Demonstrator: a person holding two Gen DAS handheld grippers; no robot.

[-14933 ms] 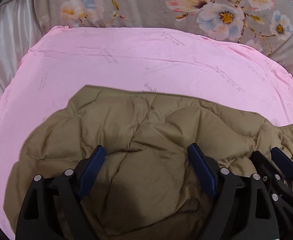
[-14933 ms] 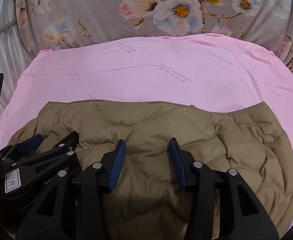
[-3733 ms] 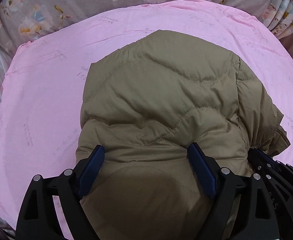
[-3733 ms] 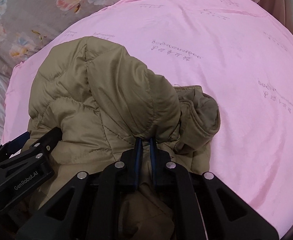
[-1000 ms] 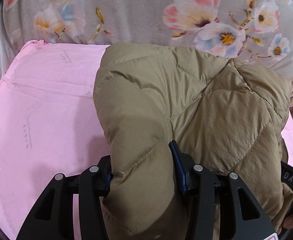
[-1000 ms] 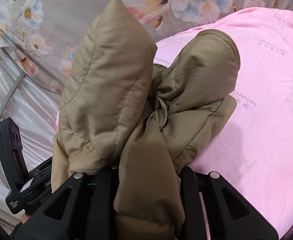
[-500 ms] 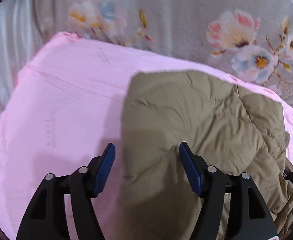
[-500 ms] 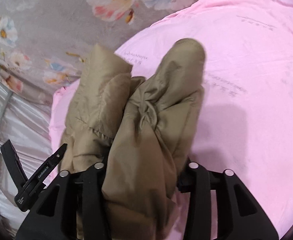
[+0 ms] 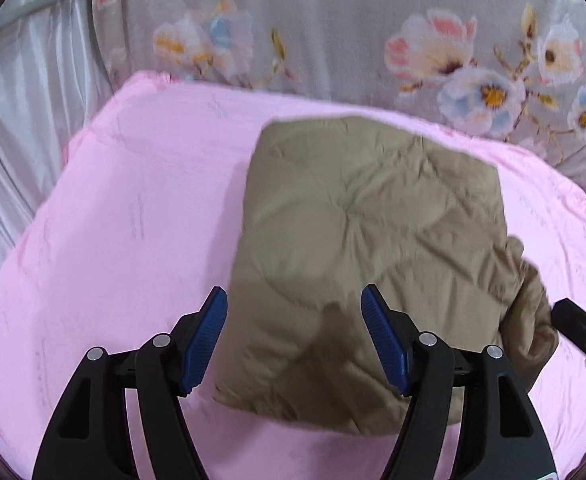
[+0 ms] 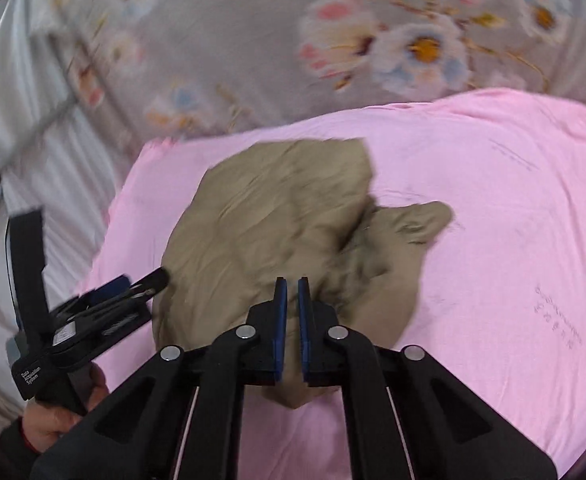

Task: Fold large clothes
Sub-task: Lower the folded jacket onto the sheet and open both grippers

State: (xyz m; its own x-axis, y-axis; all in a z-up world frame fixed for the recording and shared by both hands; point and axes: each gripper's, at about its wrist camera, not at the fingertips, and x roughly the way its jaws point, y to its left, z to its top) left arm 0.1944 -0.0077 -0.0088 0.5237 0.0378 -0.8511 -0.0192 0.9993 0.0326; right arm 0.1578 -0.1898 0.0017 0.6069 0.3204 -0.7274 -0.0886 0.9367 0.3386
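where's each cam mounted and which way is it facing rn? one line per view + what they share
Left wrist: sits on the left gripper, looks forward and down over its open blue-padded fingers at the folded khaki puffer jacket on the pink sheet; the other gripper's tip shows at the right edge.
Right wrist: sits on the right gripper, jaws nearly closed, facing the jacket's bunched side; the left gripper and the left hand show lower left.
Shared: jacket, pink sheet, floral bedding.

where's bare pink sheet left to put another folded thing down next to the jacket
Bare pink sheet lies left of the folded jacket, up to the white curtain. More lies right of it. It is tighter behind, near the floral fabric.
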